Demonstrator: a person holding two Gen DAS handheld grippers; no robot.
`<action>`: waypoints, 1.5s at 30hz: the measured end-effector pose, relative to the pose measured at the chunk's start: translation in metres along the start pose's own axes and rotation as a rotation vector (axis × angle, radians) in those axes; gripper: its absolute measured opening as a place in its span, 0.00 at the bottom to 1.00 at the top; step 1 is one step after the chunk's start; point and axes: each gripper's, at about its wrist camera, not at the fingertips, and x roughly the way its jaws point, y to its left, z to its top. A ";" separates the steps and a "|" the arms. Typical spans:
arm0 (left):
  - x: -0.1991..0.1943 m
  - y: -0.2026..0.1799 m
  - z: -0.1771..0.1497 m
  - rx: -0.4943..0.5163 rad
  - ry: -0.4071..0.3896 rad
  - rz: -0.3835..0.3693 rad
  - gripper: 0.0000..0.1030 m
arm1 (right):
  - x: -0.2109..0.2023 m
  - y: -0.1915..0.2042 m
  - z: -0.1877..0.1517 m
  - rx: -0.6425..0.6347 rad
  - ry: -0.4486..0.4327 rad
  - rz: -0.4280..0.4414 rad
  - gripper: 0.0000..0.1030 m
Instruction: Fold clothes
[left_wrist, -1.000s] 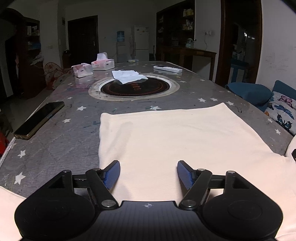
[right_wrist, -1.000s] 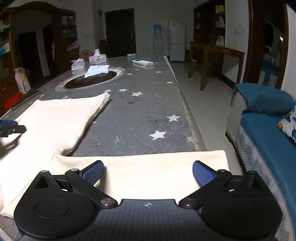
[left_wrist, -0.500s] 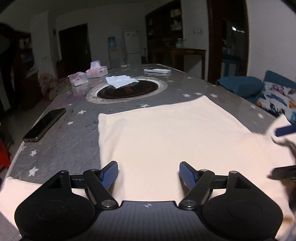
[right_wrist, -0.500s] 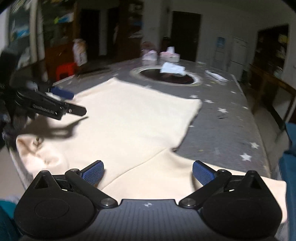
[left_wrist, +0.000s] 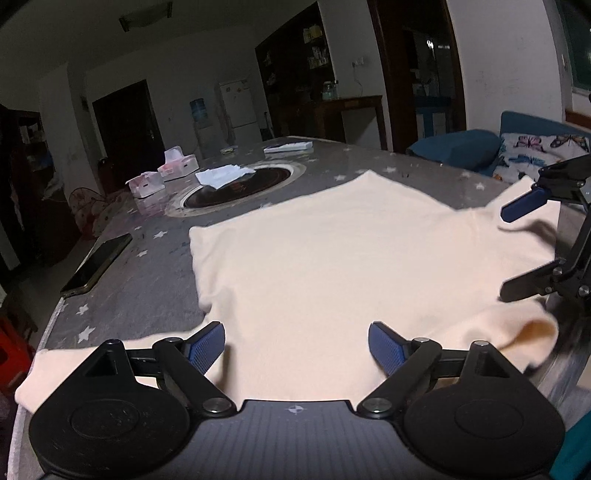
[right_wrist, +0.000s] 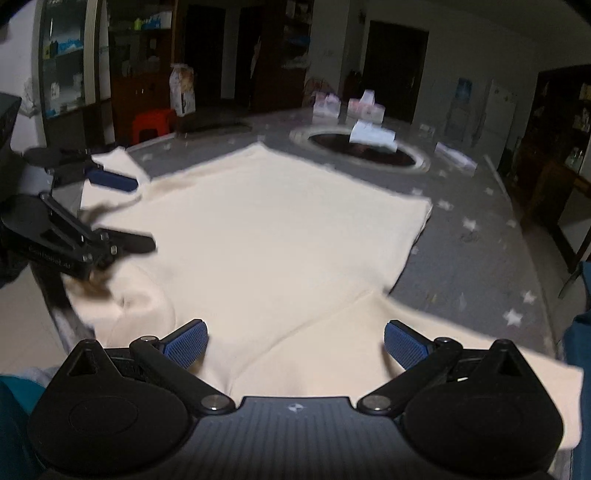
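Note:
A cream long-sleeved shirt (left_wrist: 332, 258) (right_wrist: 277, 229) lies spread flat on the grey star-patterned table (left_wrist: 155, 258). My left gripper (left_wrist: 295, 347) hovers open over the shirt's near edge, nothing between its blue pads. One sleeve (left_wrist: 55, 373) trails off to its left. My right gripper (right_wrist: 295, 343) is open too, low over the shirt where the other sleeve (right_wrist: 461, 354) branches off. The neck area (left_wrist: 532, 332) (right_wrist: 140, 299) is rumpled at the table edge. Each gripper shows in the other's view, open: the right gripper (left_wrist: 513, 251), the left gripper (right_wrist: 133, 214).
A dark phone (left_wrist: 98, 266) lies left of the shirt. Beyond it is a round inset hotplate (left_wrist: 258, 184) with white paper (left_wrist: 225, 175) on it, two tissue boxes (left_wrist: 177, 166), and a remote (left_wrist: 288, 147). A blue sofa (left_wrist: 458, 151) stands on the right, a red stool (right_wrist: 153, 122) on the far side.
Both grippers have swung inward toward each other over the shirt's neck end, so each now sees the other. The right view turned far left. Both stayed open.

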 end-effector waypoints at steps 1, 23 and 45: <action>0.000 0.000 0.002 -0.005 -0.005 -0.003 0.86 | 0.002 0.000 -0.003 0.008 0.006 0.005 1.00; 0.030 -0.029 0.053 -0.109 0.040 -0.140 0.91 | -0.012 -0.054 -0.022 0.234 0.035 -0.126 1.00; 0.036 -0.065 0.062 0.001 0.084 -0.189 0.93 | -0.038 -0.082 -0.042 0.335 -0.003 -0.211 1.00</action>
